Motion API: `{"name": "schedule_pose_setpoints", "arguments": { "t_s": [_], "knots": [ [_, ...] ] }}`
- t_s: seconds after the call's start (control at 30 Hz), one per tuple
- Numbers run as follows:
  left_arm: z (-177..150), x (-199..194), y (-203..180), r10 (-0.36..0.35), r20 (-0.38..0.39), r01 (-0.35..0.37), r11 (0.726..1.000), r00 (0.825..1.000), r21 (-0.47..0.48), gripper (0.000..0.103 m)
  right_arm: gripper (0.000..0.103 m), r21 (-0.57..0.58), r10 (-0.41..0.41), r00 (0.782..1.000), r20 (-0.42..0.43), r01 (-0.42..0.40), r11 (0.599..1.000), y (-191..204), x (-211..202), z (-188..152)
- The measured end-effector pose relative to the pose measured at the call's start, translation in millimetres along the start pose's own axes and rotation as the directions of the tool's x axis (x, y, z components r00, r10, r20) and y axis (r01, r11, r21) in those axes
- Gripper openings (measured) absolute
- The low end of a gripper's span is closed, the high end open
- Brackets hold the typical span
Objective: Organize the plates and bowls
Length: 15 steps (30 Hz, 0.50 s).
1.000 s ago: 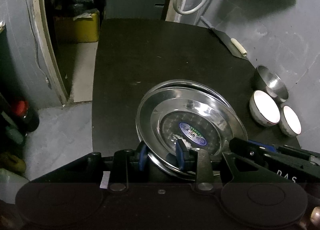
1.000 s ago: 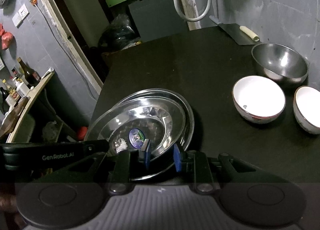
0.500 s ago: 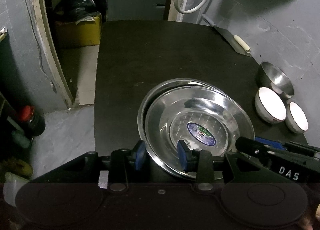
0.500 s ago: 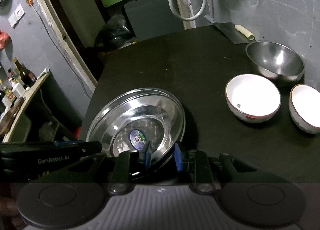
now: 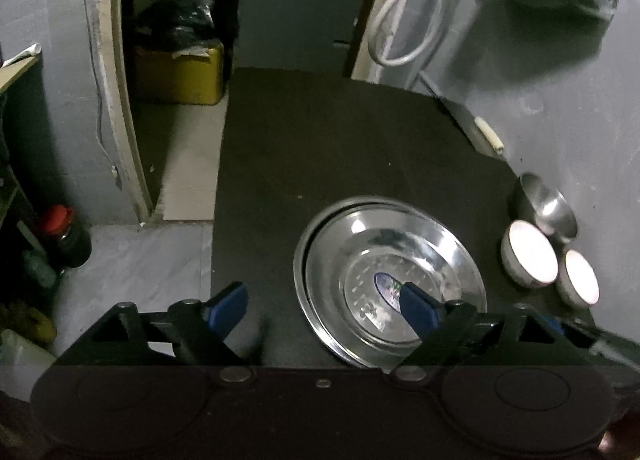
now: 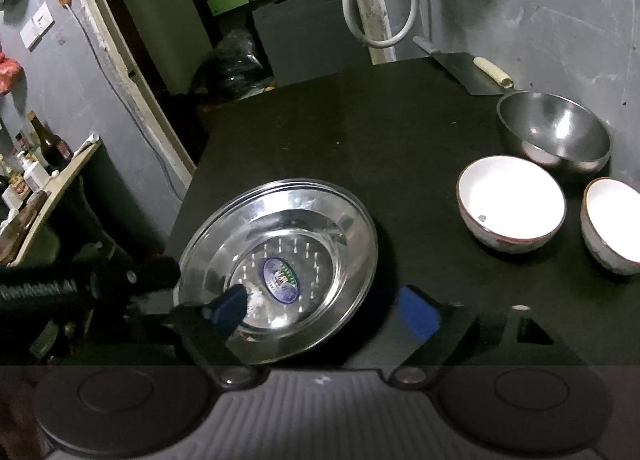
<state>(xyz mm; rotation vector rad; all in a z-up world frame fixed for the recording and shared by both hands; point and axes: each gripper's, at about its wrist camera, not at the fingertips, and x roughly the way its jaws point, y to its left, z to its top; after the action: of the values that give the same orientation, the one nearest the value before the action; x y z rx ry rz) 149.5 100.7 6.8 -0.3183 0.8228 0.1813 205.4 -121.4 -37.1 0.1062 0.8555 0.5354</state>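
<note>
Both grippers, clamped on the plate rim 1 s ago, now stand spread; top plate (image 6: 304, 256) released onto the lower plate (image 5: 304, 256), nested slightly off-centre on the near middle of the bench (image 6: 360, 131); left gripper (image 5: 324, 308) fingers wide apart, right gripper (image 6: 320, 310) fingers likewise apart, gripping nothing; 2 white bowls (image 6: 512, 199) and 1 steel bowl (image 6: 556, 135) sit far right, unstacked; risk, as I judge it: a blue finger (image 5: 418, 310) withdrawing across the rim could nudge the loose stack.
</note>
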Motion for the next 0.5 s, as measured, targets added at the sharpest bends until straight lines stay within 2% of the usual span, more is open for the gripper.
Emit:
{"name": "schedule_pose_setpoints", "arguments": {
  "t_s": [0.07, 0.13, 0.2, 0.33, 0.4, 0.5],
  "knots": [
    [2.3, -3.7, 0.4, -0.004, 0.012, 0.004, 1.0, 1.0, -0.006, 0.09, 0.093, -0.009, 0.002, 1.0, 0.009, -0.002, 1.0, -0.4, -2.9, -2.2],
    [4.5, -7.2, -0.5, -0.019, 0.024, 0.019, 1.0, 1.0, -0.009, 0.101, 0.098, -0.016, 0.0, 0.999, 0.034, 0.0, 1.0, -4.5, -10.5, -5.0],
    [6.0, -9.4, -2.2, -0.043, 0.033, 0.043, 0.999, 0.999, -0.01, 0.102, 0.102, -0.008, 0.0, 0.998, 0.057, 0.001, 1.0, -11.4, -20.5, -7.5],
    [15.6, -0.5, -11.3, -0.137, -0.012, 0.137, 0.99, 0.99, 0.007, 0.102, 0.103, 0.061, -0.007, 0.993, 0.117, -0.001, 0.998, -38.3, -51.7, -11.2],
    [21.7, 4.1, -20.8, -0.165, -0.011, 0.165, 0.986, 0.986, 0.026, 0.102, 0.103, 0.093, -0.035, 0.986, 0.162, 0.02, 0.995, -53.8, -67.1, -14.0],
    [40.1, 12.7, -40.3, -0.238, 0.0, 0.238, 0.971, 0.971, 0.032, 0.102, 0.103, 0.143, -0.115, 0.962, 0.247, 0.082, 0.986, -75.0, -85.3, -11.6]
  ]
}}
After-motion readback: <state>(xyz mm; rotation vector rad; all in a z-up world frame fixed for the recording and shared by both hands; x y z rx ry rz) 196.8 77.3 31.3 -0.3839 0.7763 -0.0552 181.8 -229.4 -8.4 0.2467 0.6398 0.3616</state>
